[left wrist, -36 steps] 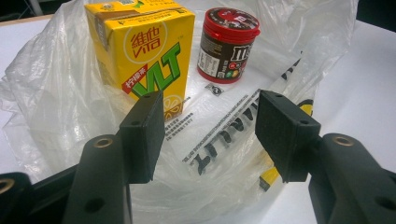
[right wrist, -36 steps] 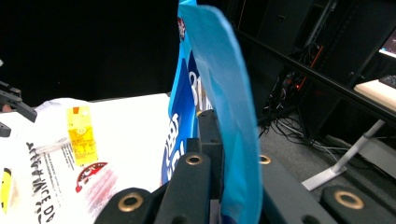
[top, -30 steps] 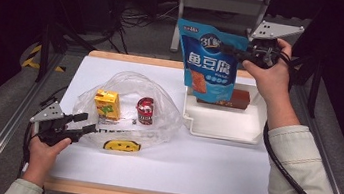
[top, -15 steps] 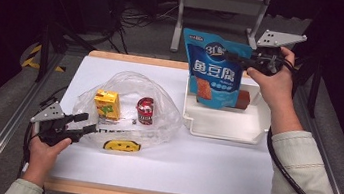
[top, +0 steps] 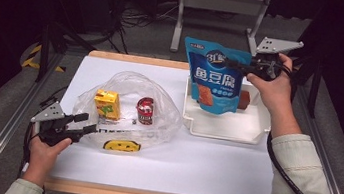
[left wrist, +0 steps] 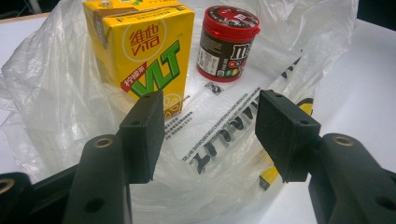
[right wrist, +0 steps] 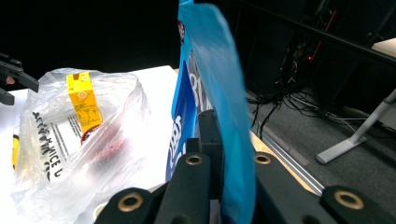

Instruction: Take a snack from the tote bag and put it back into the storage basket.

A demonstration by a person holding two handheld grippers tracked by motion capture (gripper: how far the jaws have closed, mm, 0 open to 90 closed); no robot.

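Observation:
A blue snack pouch (top: pixel 215 80) hangs upright over the white tray (top: pixel 221 127), with my right gripper (top: pixel 236 64) shut on its upper right edge. In the right gripper view the pouch (right wrist: pixel 210 70) stands edge-on between the closed jaws of that gripper (right wrist: pixel 219 140). A clear plastic bag (top: pixel 131 84) lies on the table's left half and holds a yellow juice carton (top: pixel 107 104) and a red-lidded candy jar (top: pixel 145 111). My left gripper (top: pixel 87 122) rests open at the bag's near left edge. Its pads (left wrist: pixel 142 135) stand either side of the crumpled plastic (left wrist: pixel 219 154) without pressing it.
A brown item (top: pixel 244 100) lies in the tray behind the pouch. The white table top (top: pixel 211 167) ends at a wooden front edge. A metal stand (top: pixel 222 3) and cables sit on the floor beyond the far edge.
My right gripper has carried the blue pouch down and slightly right, lower over the tray. The left gripper and the plastic bag have stayed still.

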